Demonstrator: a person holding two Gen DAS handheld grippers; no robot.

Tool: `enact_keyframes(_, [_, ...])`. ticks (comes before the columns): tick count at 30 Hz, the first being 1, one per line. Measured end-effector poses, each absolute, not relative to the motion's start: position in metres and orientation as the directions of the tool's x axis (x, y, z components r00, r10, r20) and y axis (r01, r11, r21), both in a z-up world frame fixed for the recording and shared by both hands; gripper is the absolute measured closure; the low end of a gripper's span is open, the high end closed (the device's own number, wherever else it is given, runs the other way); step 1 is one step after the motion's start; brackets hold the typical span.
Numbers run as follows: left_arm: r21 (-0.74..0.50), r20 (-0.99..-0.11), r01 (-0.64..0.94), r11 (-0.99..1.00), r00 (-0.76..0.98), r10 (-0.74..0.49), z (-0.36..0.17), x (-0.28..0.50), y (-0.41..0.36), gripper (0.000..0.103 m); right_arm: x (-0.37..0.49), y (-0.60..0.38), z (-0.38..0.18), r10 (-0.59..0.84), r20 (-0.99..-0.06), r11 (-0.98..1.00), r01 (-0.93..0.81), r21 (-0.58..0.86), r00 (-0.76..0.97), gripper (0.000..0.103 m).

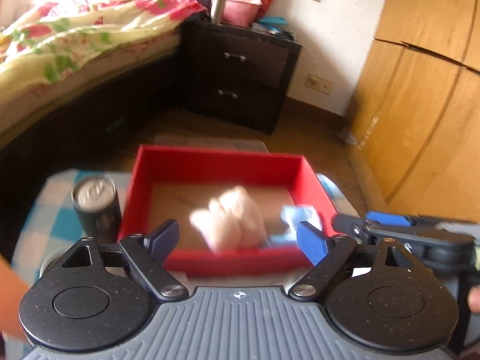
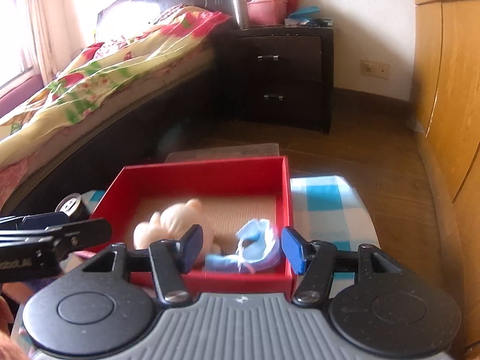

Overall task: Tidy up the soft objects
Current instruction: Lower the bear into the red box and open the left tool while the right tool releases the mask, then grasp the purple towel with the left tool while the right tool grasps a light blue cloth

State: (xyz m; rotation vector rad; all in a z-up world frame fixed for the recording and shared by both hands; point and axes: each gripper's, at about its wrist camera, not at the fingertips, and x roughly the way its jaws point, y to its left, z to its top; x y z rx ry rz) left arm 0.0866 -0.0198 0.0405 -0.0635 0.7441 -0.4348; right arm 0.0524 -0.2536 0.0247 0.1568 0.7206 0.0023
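Inside the shallow red cardboard tray (image 2: 286, 210), touching: cream plush animal toy (image 2: 174, 225) and pale blue crumpled fabric piece (image 2: 258, 249), likely light, squashy, best pinched mid-body; left gripper (image 1: 237, 240) and right gripper (image 2: 241, 249) both spread, holding nothing.

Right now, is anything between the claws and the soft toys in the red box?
Nothing visible. The cream plush toy and blue soft item lie in the open red box, just beyond both open claws, left and right. The can stands outside, left of the box.
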Motion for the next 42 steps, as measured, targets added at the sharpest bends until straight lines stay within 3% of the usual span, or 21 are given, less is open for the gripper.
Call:
enact_keyframes(9, [-0.093, -0.708, 0.454, 0.886, 0.596, -0.379, 0.019, 0.041, -0.015, 0.015, 0.007, -0.244, 0.028, 0.109, -0.668, 0.987, 0.0, 0.161, 0.736, 0.066])
enact_keyframes(28, [-0.012, -0.767, 0.508, 0.862, 0.548, -0.334, -0.011, 0.02, -0.02, 0.021, -0.052, -0.235, 0.001, 0.125, -0.744, 0.988, -0.011, 0.156, 0.656, 0.063])
enact_keyframes(30, [-0.004, -0.774, 0.498, 0.867, 0.548, -0.318, -0.012, 0.021, -0.018, 0.025, -0.056, -0.236, 0.0, 0.124, -0.749, 0.988, -0.009, 0.156, 0.651, 0.063])
enact_keyframes(34, [0.0, -0.777, 0.473, 0.881, 0.555, -0.298, -0.003, 0.016, -0.007, 0.063, -0.061, -0.235, -0.004, 0.128, -0.76, 0.988, -0.015, 0.154, 0.638, 0.063])
enact_keyframes(39, [-0.064, -0.781, 0.457, 0.887, 0.53, -0.33, 0.004, -0.005, 0.012, 0.095, -0.066, -0.233, -0.002, 0.137, -0.751, 0.988, -0.033, 0.151, 0.645, 0.063])
enact_keyframes(42, [-0.156, -0.76, 0.465, 0.872, 0.507, -0.407, 0.011, -0.024, 0.02, 0.098, -0.068, -0.232, 0.0, 0.142, -0.746, 0.987, -0.037, 0.155, 0.651, 0.063])
